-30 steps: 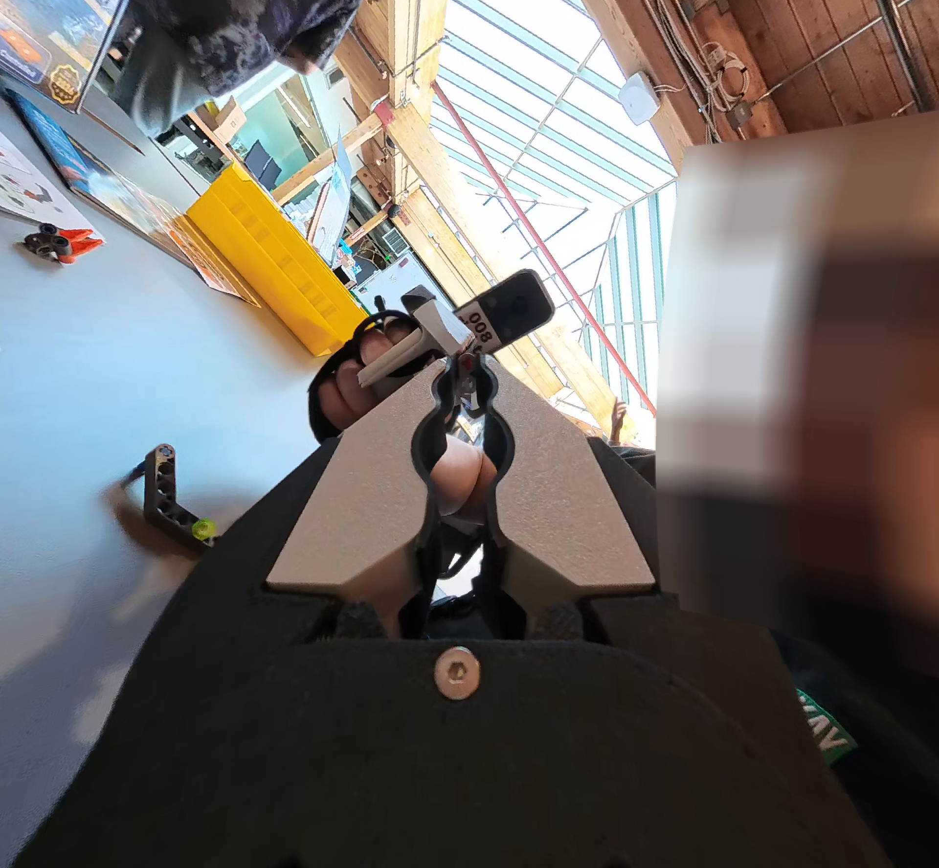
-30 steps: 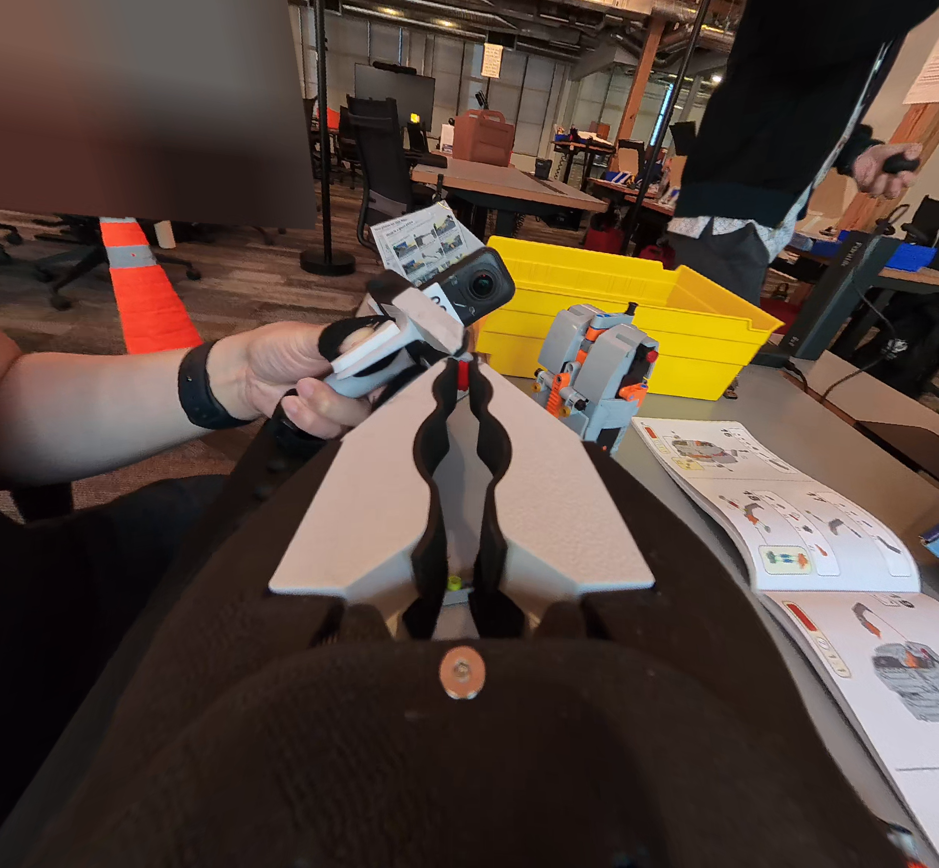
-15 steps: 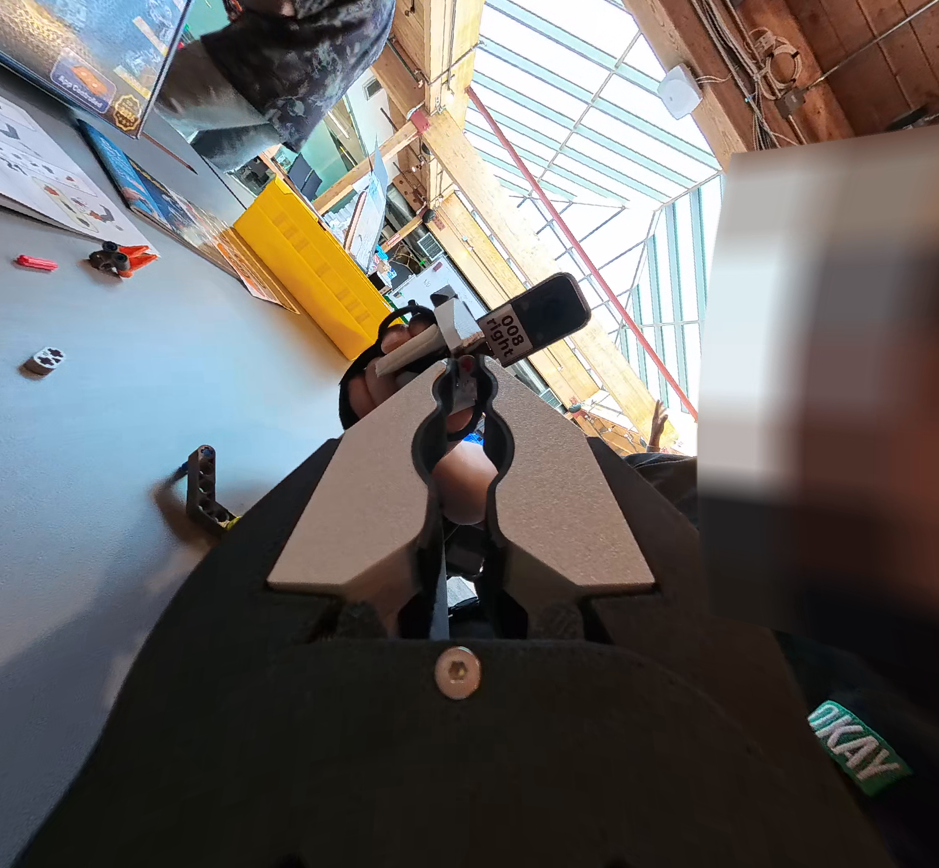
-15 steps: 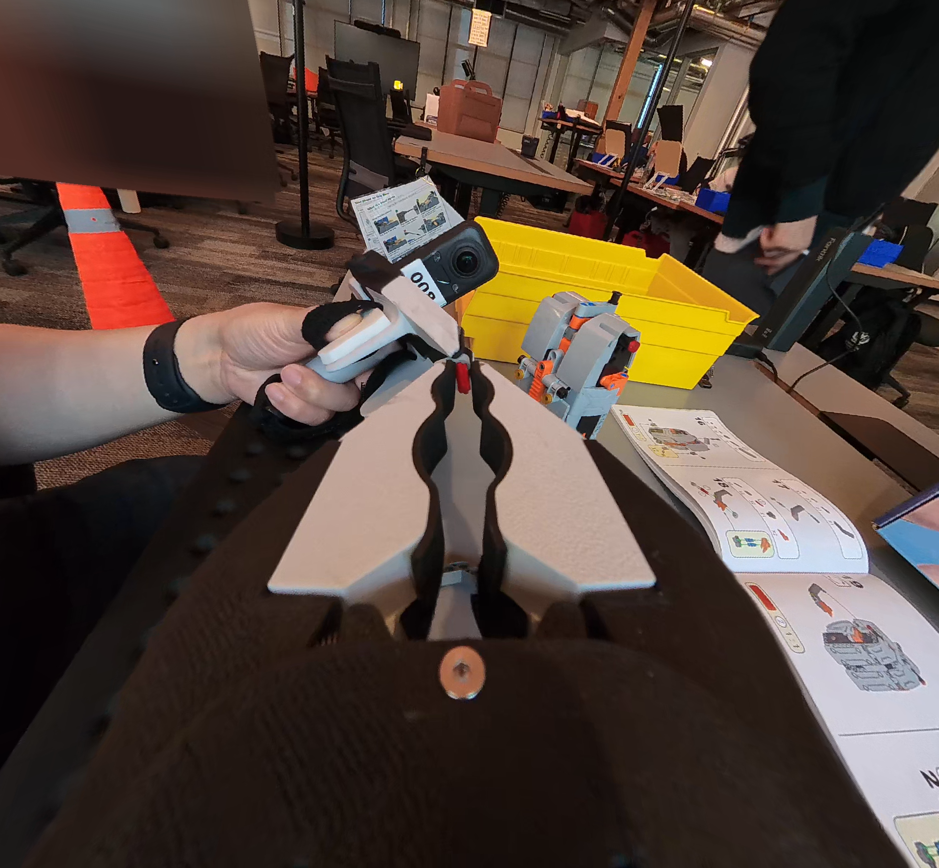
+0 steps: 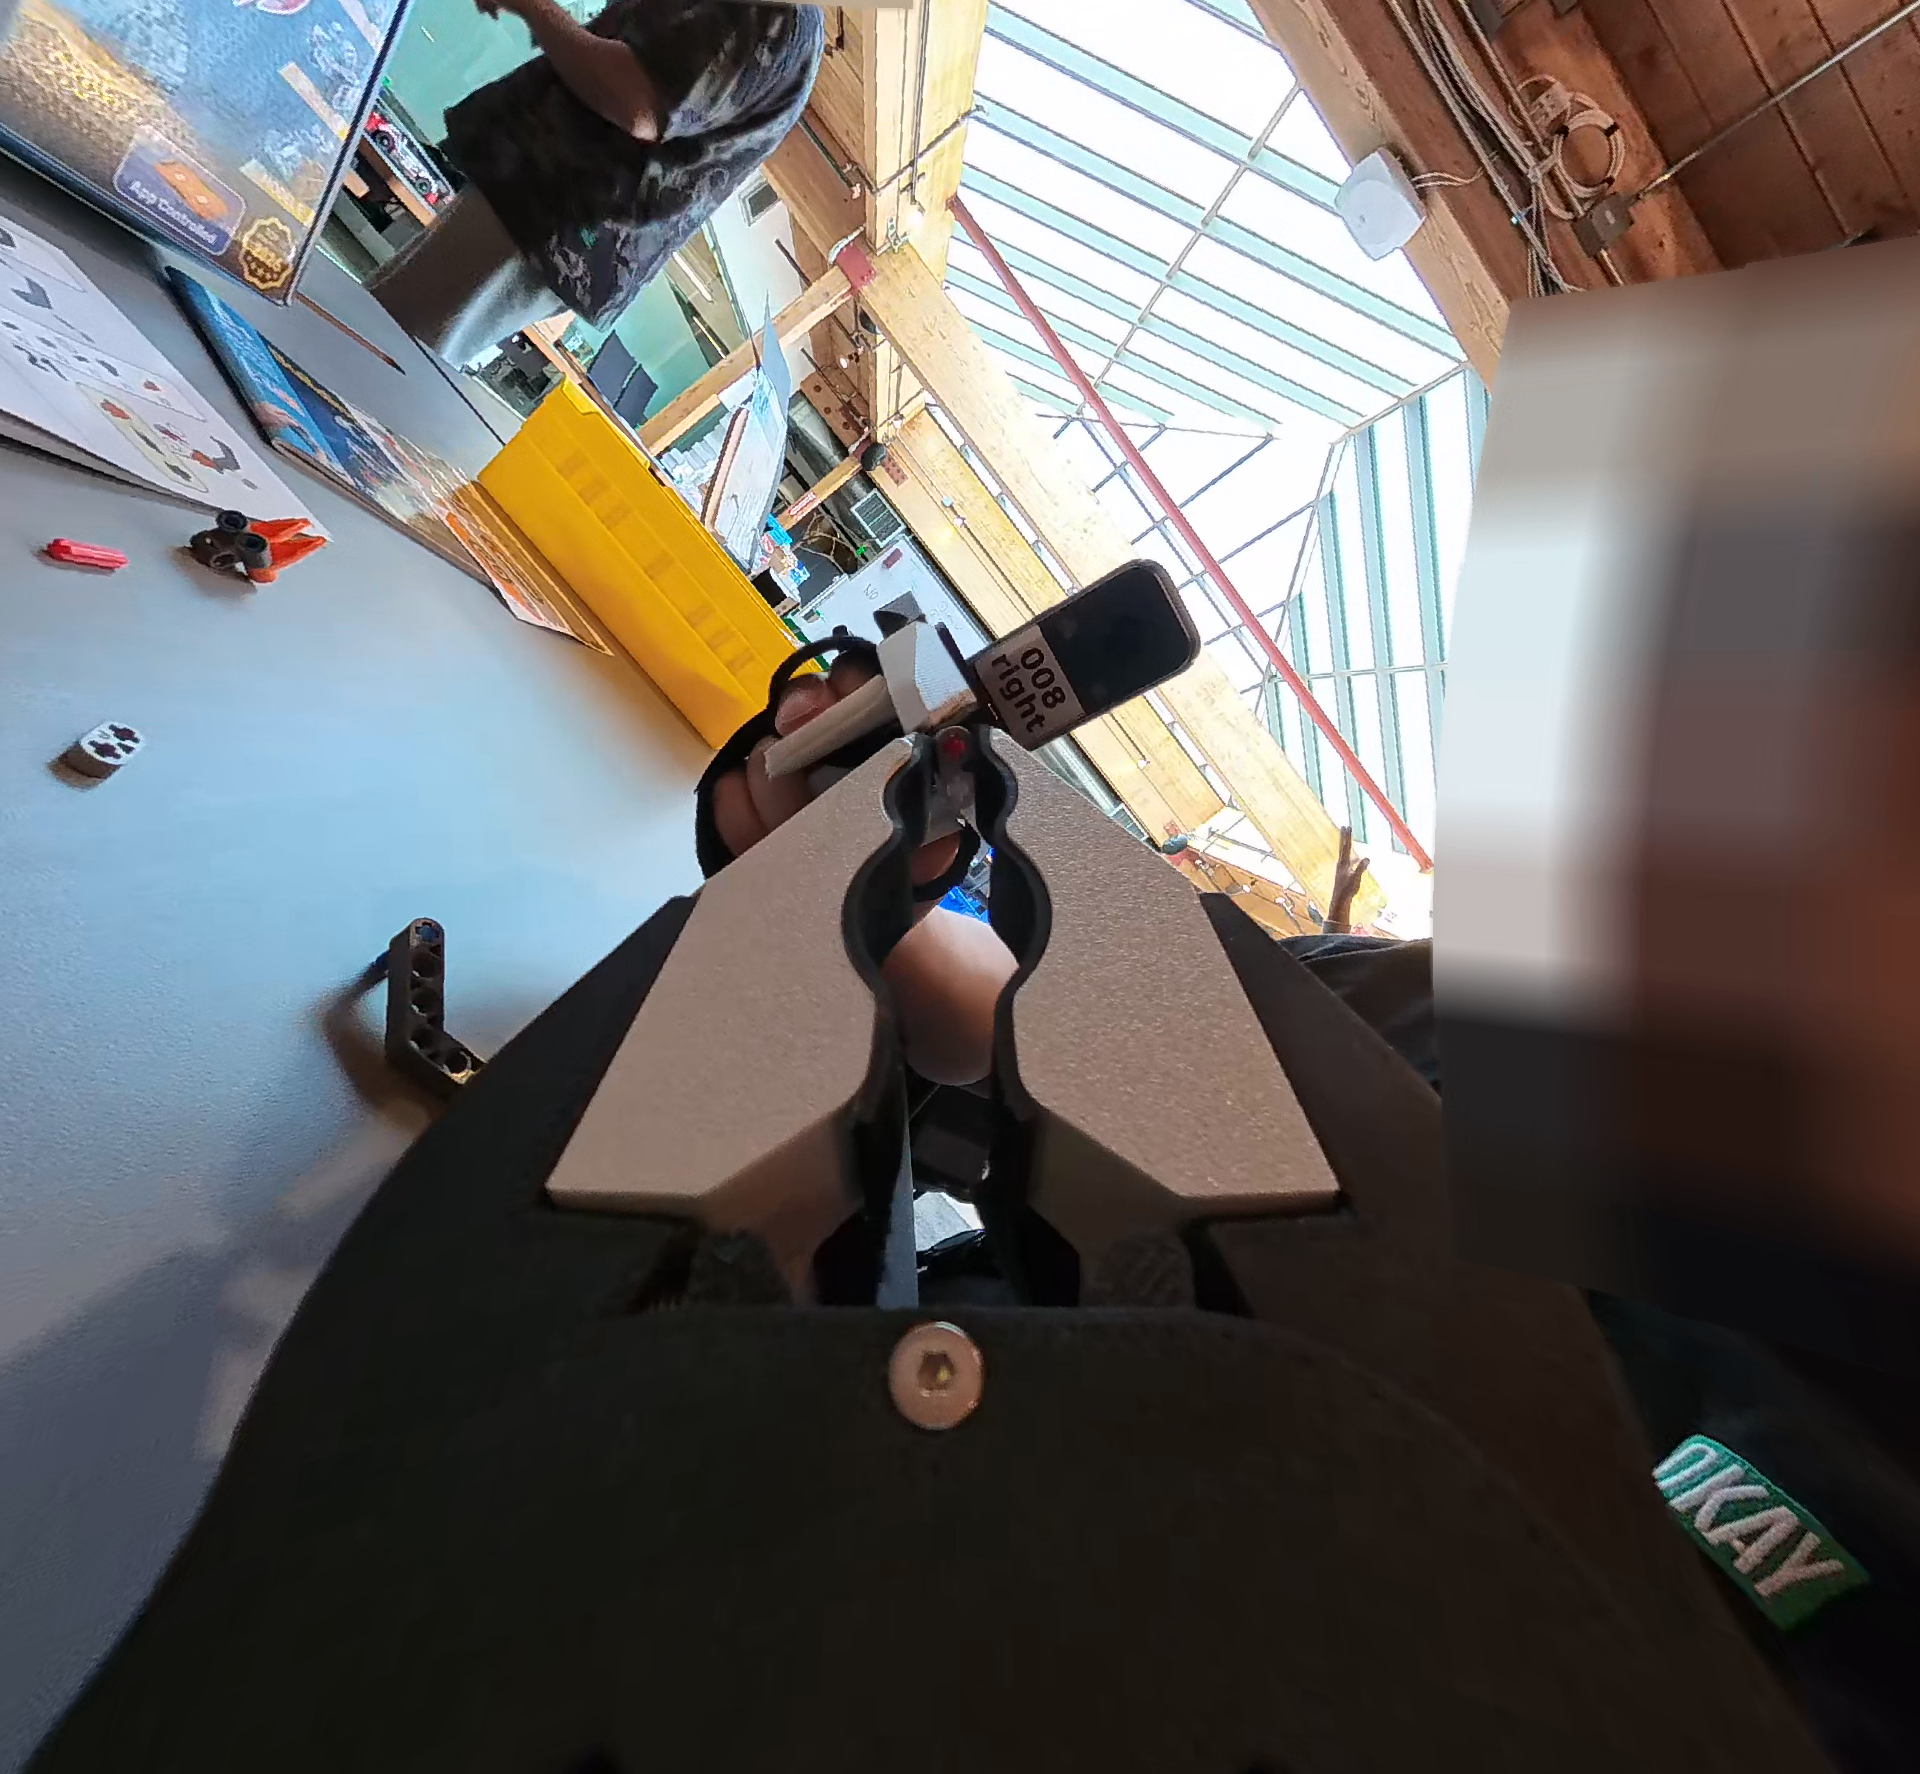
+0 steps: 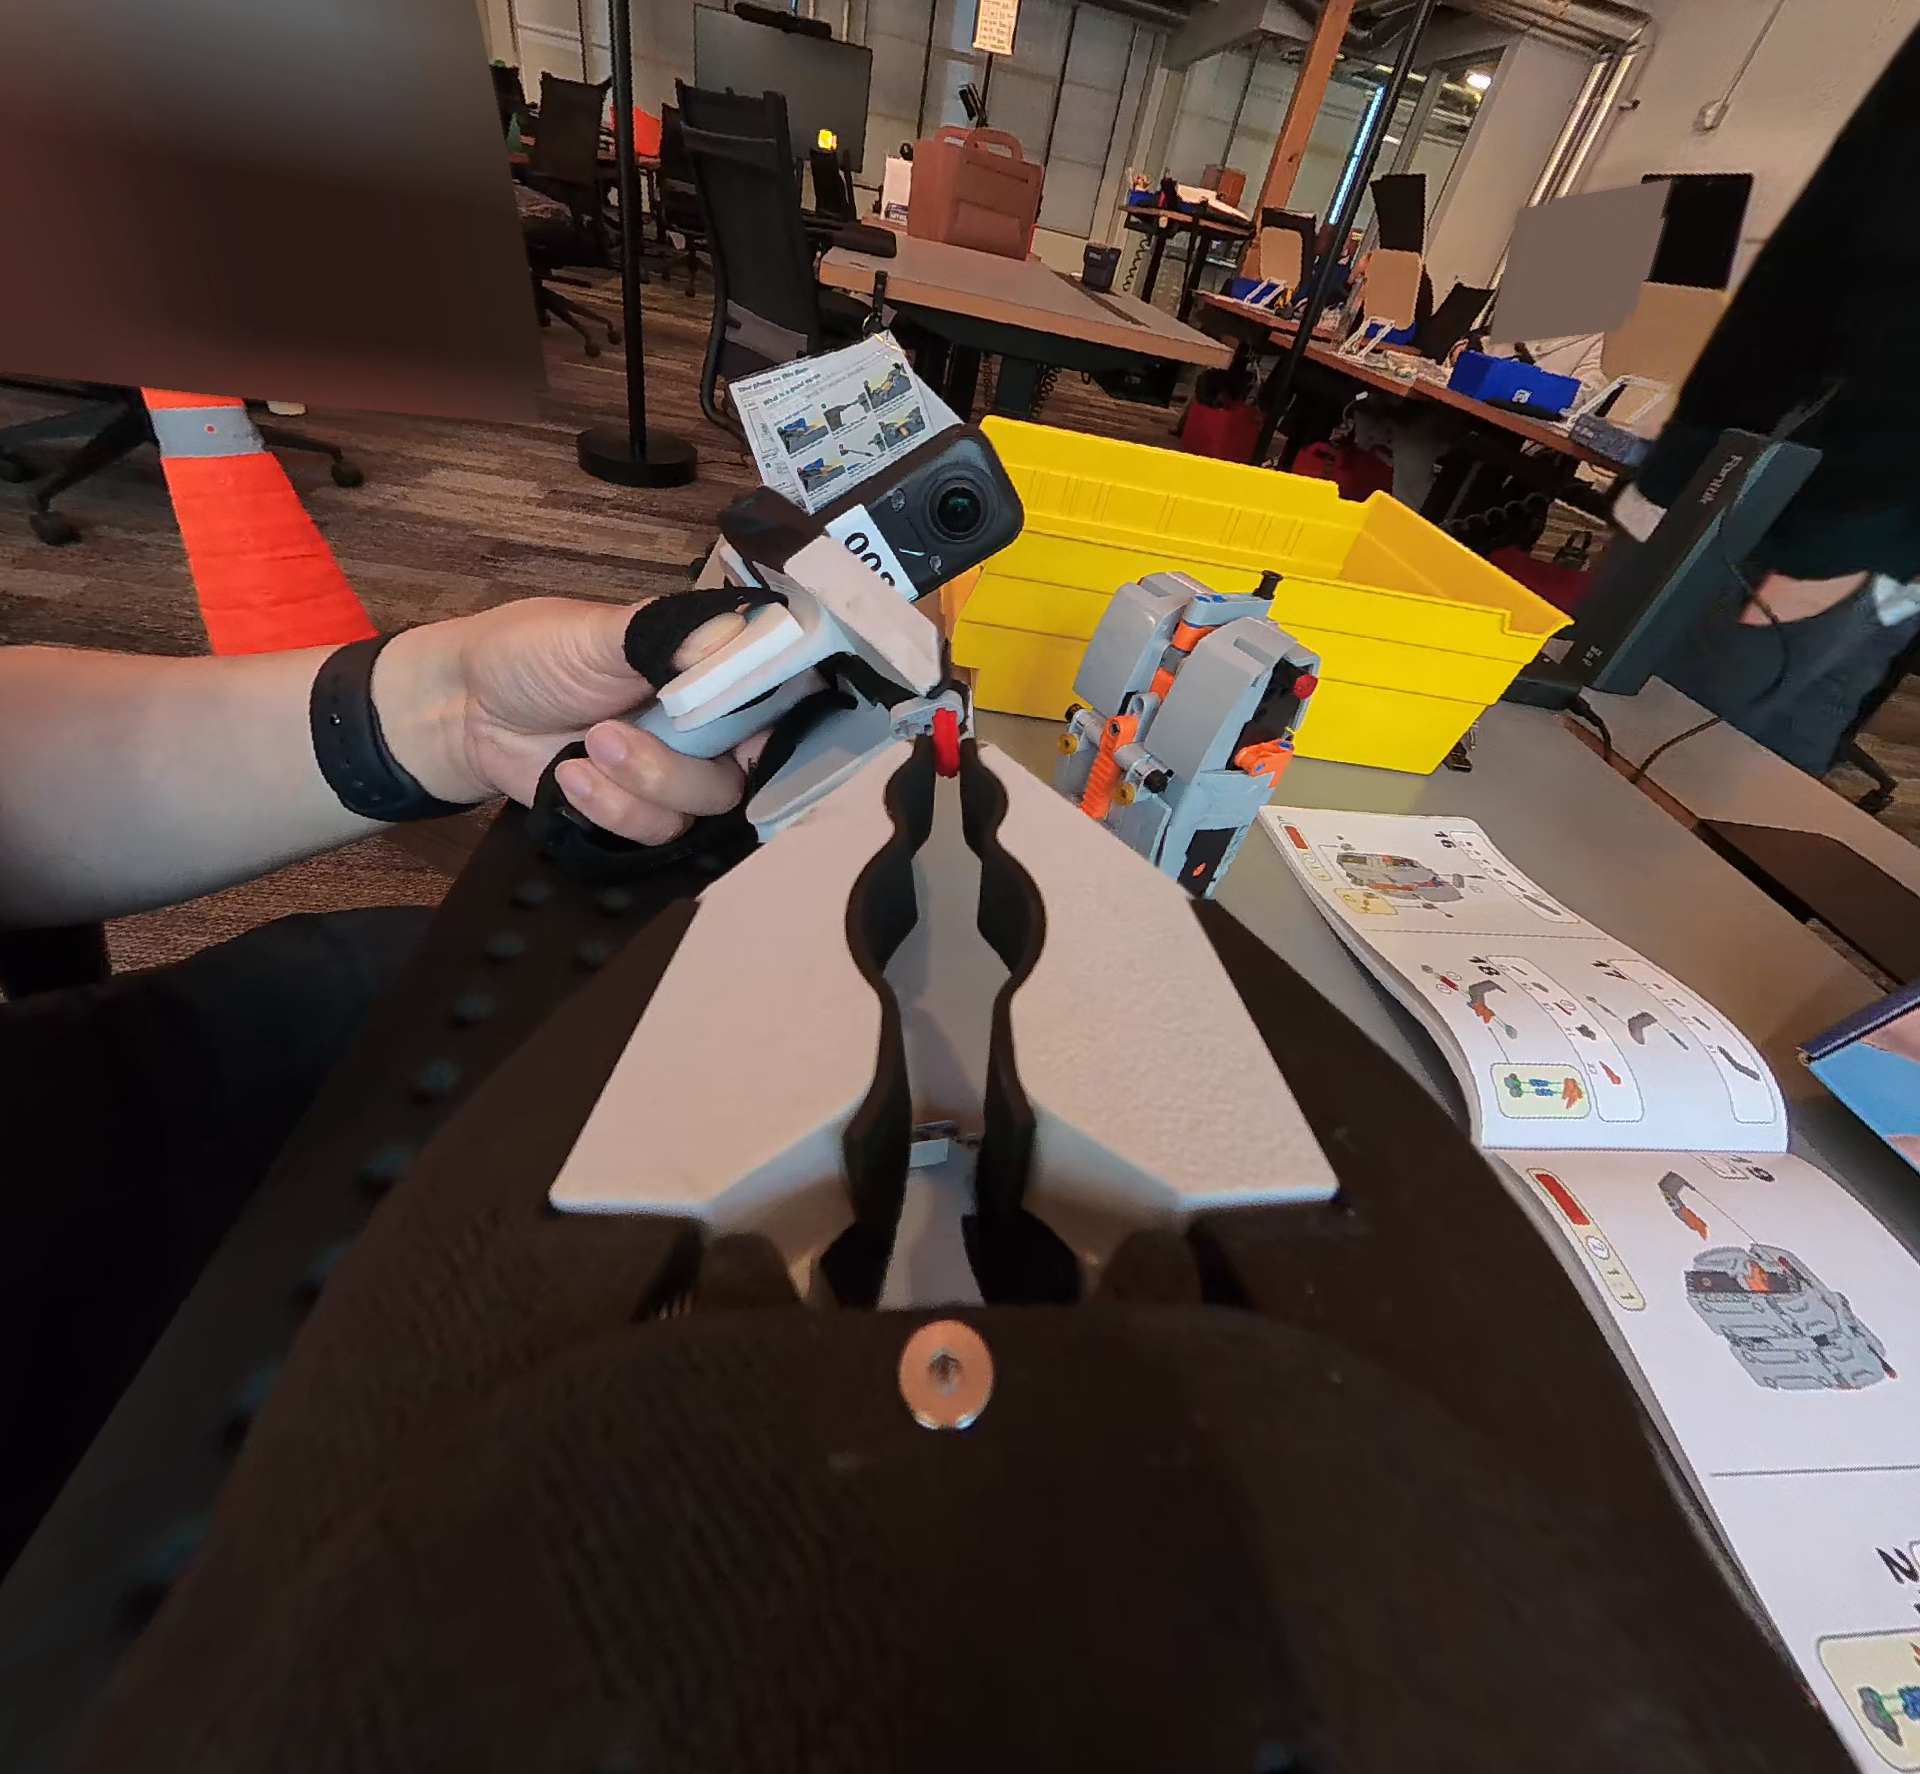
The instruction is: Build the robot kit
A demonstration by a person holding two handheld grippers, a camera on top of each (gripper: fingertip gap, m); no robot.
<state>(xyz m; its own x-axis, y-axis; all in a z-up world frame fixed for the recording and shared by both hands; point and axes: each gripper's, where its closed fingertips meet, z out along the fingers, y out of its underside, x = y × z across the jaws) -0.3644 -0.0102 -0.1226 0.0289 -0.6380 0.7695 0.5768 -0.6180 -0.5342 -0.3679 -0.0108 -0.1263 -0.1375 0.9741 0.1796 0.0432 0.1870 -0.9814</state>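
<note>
The left gripper [image 5: 951, 777] has its fingers clamped on a small grey piece [image 5: 948, 802], held up off the tabletop [image 5: 260, 789]; the right gripper [image 6: 943, 770] meets it tip to tip, its fingers together on a short red pin [image 6: 943, 745]. From the left wrist view the pin shows end-on as a red dot just above the grey piece, the two touching or nearly so.

Writing is plentiful. There is a white printed label [image 5: 1029, 690] on the black camera atop the right gripper, a green patch [image 5: 1756, 1548] with white letters on a dark sleeve, and a picture-covered box [image 5: 208, 41] standing at the tabletop's far edge.

An open booklet [image 6: 1558, 997] of numbered build steps lies right of the right gripper; beyond it stands a grey-and-orange model [image 6: 1184, 737], upright, just before a yellow bin [image 6: 1247, 519].

Loose on the tabletop, well apart from the grippers, are a black L-shaped beam [image 5: 421, 997], a small grey round piece [image 5: 104, 748], a red stick [image 5: 85, 553] and a black-and-orange cluster [image 5: 255, 545].
</note>
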